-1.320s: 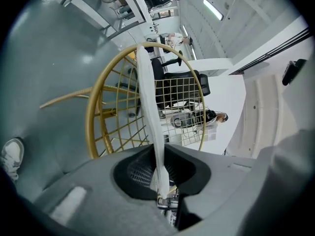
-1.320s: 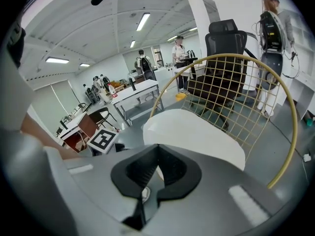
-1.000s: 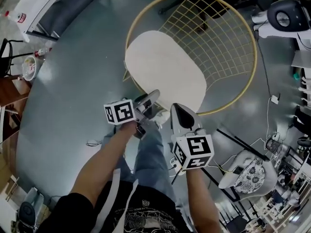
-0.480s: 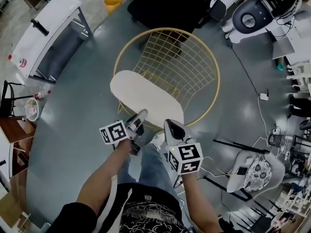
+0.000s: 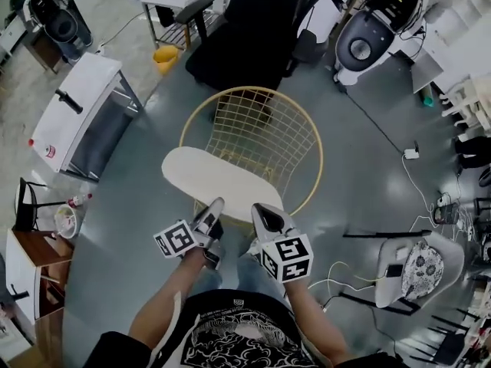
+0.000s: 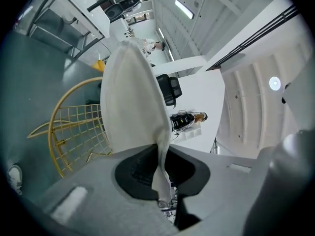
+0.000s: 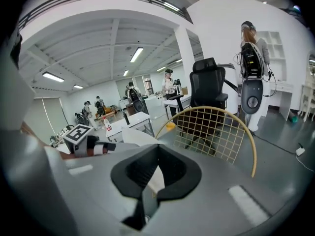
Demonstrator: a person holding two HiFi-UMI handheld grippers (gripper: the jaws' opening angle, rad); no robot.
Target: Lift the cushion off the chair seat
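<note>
One smooth, oval fabric cushion (image 5: 217, 181)

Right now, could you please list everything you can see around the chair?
cushion: one, cream, over the chair's front, near edge pinched in both claws
chair: one, gold wire, middle of the floor
office chair: one, black, behind the wire chair
bucket: one, yellow, left of the office chair
table: one, white, far left
patterned chair: one, white and dark, lower right
left claw: one, grey, shut on the cushion
right claw: one, grey, shut on the cushion
</note>
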